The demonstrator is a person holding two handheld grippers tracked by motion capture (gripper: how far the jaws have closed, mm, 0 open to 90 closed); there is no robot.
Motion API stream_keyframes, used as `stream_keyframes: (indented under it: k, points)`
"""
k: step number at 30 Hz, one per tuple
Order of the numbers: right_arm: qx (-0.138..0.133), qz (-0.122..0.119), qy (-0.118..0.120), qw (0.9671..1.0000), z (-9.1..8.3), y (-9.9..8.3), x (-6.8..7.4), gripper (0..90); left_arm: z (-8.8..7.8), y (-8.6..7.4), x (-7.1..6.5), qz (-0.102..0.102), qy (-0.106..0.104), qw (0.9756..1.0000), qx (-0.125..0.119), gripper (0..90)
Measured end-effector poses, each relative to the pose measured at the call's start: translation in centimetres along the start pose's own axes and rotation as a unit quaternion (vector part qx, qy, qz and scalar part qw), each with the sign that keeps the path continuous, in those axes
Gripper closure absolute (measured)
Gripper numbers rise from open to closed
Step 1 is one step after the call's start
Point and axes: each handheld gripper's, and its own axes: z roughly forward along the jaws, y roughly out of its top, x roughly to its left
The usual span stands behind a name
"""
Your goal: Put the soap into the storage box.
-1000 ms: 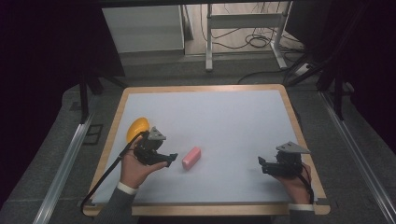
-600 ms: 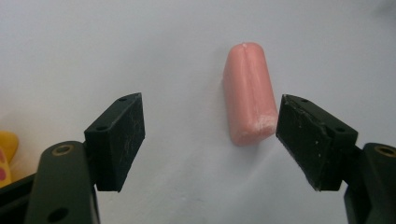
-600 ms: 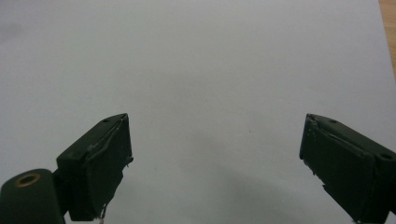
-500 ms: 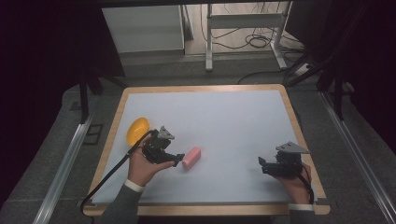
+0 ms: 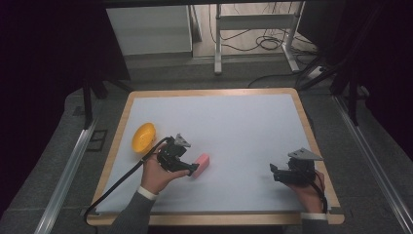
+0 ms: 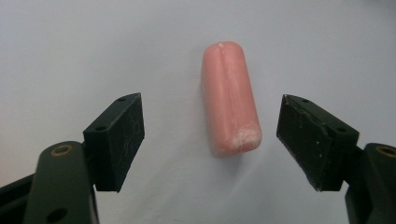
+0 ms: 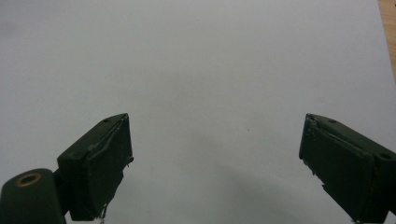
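A pink sausage-shaped piece [image 5: 202, 164] [image 6: 229, 105] lies flat on the white table sheet [image 5: 234, 131]. My left gripper [image 5: 191, 169] [image 6: 210, 140] is open right at its near end, one jaw on each side, with gaps to both. An orange bowl [image 5: 143, 137] rests to the left of that hand, near the sheet's left edge. At the front right, my right gripper [image 5: 273, 173] [image 7: 215, 163] is open over bare sheet with nothing between its jaws.
The sheet covers a wooden-framed table [image 5: 311, 131]. A black cable [image 5: 122, 183] trails from the left gripper toward the front left corner. Metal rails [image 5: 63, 180] run along both sides of the table, and a stand with cables [image 5: 253, 34] is behind it.
My left gripper has moved right and toward the pink piece, so its jaws now flank the near end. The right gripper has stayed in place.
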Motion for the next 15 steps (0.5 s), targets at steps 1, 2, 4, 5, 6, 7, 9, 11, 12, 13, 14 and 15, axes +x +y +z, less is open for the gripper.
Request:
stream_keyframes:
  k: [1,2,4,5,6,7,9,11,12,13,14,15]
  points:
    - [0.000,0.000,0.000,1.0000,0.0,0.0,0.0,9.2,0.2,0.1,-0.1,0.001,-0.001,1.0000,0.001,23.5]
    - [0.001,0.000,0.000,1.0000,0.0,0.0,0.0,9.2,0.3,0.2,-0.2,-0.002,-0.004,1.0000,0.000,23.6]
    - [0.001,0.000,-0.001,1.0000,0.0,0.0,0.0,9.2,0.7,0.3,-0.2,-0.004,-0.008,1.0000,0.001,23.5]
    - [0.001,0.000,-0.001,1.0000,0.0,0.0,0.0,9.2,0.8,0.3,-0.1,-0.004,-0.008,1.0000,0.004,23.5]
    - [0.002,-0.001,-0.002,1.0000,0.0,0.0,0.0,9.2,1.1,0.3,-0.1,-0.008,-0.007,0.9999,0.005,23.6]
    - [0.002,-0.001,-0.002,1.0000,0.1,0.0,0.0,9.2,1.2,0.3,-0.1,-0.007,-0.008,0.9999,0.009,23.6]
    - [0.002,-0.001,-0.002,1.0000,0.1,0.0,0.0,9.2,1.5,0.4,-0.1,-0.009,-0.009,0.9999,0.008,23.6]
    - [0.003,-0.001,-0.002,1.0000,0.1,-0.1,0.0,9.2,1.7,0.4,-0.1,-0.012,-0.010,0.9999,0.006,23.8]
    - [0.003,-0.002,-0.002,1.0000,0.2,-0.1,0.0,9.2,1.8,0.4,-0.1,-0.015,-0.010,0.9998,0.005,24.1]
    - [0.004,-0.003,-0.002,1.0000,0.2,-0.1,0.0,9.2,2.0,0.5,-0.1,-0.015,-0.012,0.9998,0.007,24.1]
    - [0.004,-0.002,-0.003,1.0000,0.2,-0.1,0.0,9.2,2.1,0.5,-0.1,-0.018,-0.013,0.9997,0.008,24.4]
    - [0.004,-0.001,-0.003,1.0000,0.2,-0.1,0.0,9.2,2.2,0.5,-0.1,-0.018,-0.012,0.9997,0.010,24.5]
